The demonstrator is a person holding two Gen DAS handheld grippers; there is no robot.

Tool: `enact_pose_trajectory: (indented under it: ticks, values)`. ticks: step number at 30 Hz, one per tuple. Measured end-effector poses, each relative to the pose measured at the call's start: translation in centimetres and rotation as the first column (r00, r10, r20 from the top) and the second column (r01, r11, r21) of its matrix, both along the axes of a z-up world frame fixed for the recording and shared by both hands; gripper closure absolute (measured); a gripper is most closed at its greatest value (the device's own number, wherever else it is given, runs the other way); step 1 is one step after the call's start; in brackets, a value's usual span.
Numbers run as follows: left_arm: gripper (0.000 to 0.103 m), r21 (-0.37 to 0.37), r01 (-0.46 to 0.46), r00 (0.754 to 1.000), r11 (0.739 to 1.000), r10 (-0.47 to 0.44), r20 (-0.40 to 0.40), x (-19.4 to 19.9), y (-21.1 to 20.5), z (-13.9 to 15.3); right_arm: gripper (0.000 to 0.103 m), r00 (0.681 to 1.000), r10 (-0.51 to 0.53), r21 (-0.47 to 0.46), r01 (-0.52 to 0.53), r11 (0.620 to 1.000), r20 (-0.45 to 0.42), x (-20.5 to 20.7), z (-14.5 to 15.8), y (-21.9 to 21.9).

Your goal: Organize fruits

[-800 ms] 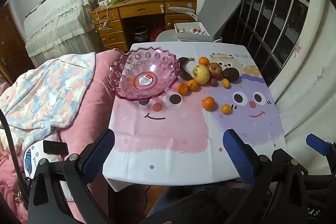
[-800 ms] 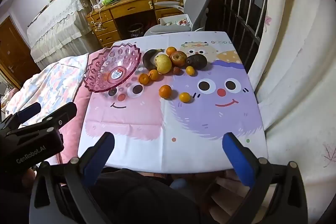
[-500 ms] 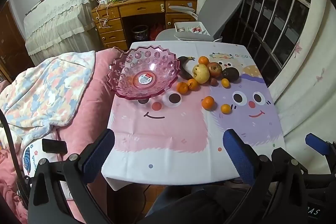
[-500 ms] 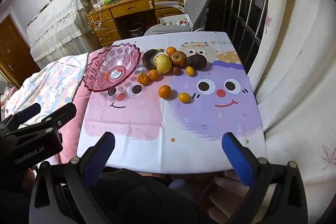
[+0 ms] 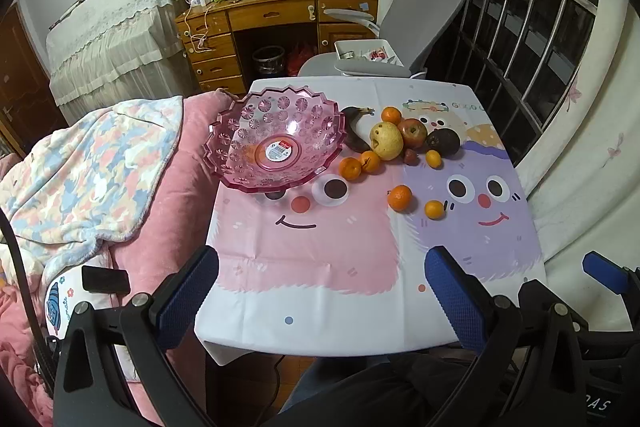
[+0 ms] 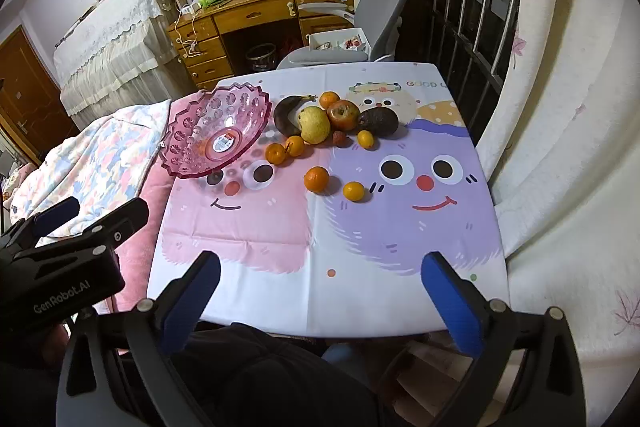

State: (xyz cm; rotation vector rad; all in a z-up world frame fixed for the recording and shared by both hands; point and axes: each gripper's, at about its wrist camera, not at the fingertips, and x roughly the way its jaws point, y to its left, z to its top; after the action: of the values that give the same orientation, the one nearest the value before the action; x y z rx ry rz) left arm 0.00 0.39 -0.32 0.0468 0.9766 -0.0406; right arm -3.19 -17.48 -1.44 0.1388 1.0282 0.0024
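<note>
An empty pink plastic fruit bowl (image 5: pixel 240 147) (image 6: pixel 188 143) stands at the table's far left. To its right lies a cluster of fruit: a dark banana (image 5: pixel 354 131), a yellow pear (image 5: pixel 386 141) (image 6: pixel 314 125), a red apple (image 5: pixel 414 133), an avocado (image 5: pixel 443 141), and several small oranges. Two oranges (image 5: pixel 400 197) (image 5: pixel 434 209) lie apart, nearer me. My left gripper (image 5: pixel 322 291) is open and empty above the table's near edge. My right gripper (image 6: pixel 320 291) is open and empty, also at the near edge.
The table wears a pink and purple cartoon cloth (image 5: pixel 304 267). A bed with blankets (image 5: pixel 80 179) lies left. A grey office chair (image 5: pixel 420 11) and a wooden desk (image 5: pixel 280 15) stand behind. Window bars (image 5: pixel 540 7) and a curtain (image 6: pixel 560 147) are on the right.
Both grippers have drifted very slightly; the scene sits a touch lower in view. Nothing on the table has moved.
</note>
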Motion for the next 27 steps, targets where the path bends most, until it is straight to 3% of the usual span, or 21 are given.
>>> enact_pose_trajectory:
  ticks: [12,27]
  values:
    - [0.0,-0.014,0.007,0.998,1.0,-0.008,-0.06,1.7,0.6,-1.0,0.002,1.0,0.011,-0.002,-0.011,1.0,-0.024,1.9,-0.7,-0.1]
    - [0.006,-0.098,0.044,0.991,0.994,-0.056,-0.12,4.3,1.3,-3.1,0.003,1.0,0.021,-0.036,-0.021,0.999,-0.018,3.4,-1.2,0.3]
